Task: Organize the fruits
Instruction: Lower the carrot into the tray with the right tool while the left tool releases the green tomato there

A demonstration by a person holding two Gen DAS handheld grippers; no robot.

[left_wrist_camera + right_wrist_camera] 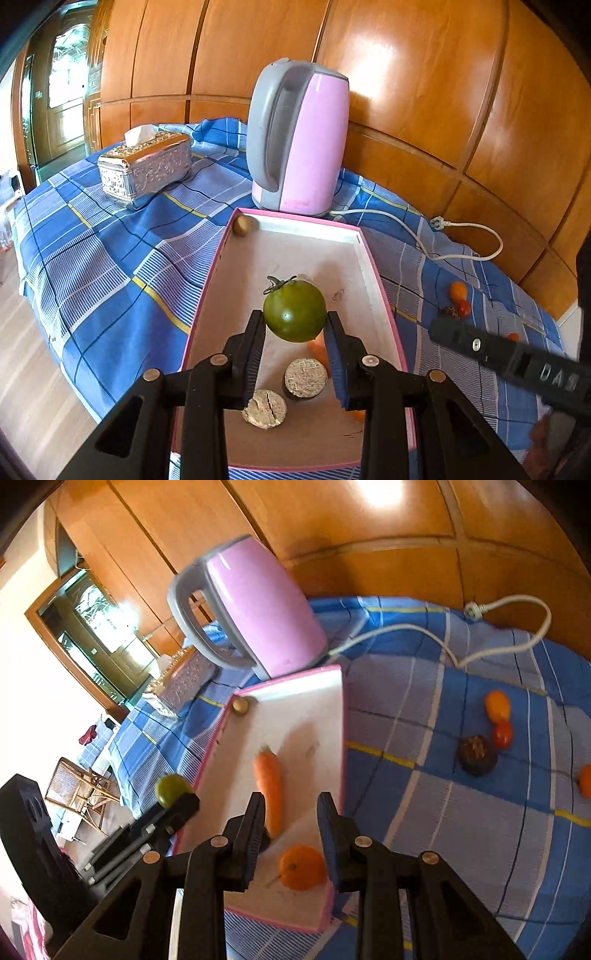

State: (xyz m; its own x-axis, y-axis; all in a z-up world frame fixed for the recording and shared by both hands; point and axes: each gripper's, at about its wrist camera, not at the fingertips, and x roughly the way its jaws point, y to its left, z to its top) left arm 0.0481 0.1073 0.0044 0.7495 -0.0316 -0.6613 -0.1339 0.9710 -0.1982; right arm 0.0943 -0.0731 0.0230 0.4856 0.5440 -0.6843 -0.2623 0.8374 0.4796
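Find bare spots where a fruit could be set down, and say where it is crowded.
Free: the box tray, far half, between the small brown fruit in its corner and the carrot; the checked cloth between tissue box and tray; the cloth strip between the tray and the dark round fruit. Crowded: the tray's near end, with two round discs, carrot, orange.

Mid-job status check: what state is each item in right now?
left gripper: shut on green tomato, above pink tray
right gripper: shut, empty, over pink tray
kettle: upright, unplugged, plug lying on cloth
carrot: lying in pink tray
orange: lying in pink tray
small fruits: on cloth, outside pink tray
tissue box: tissue sticking out
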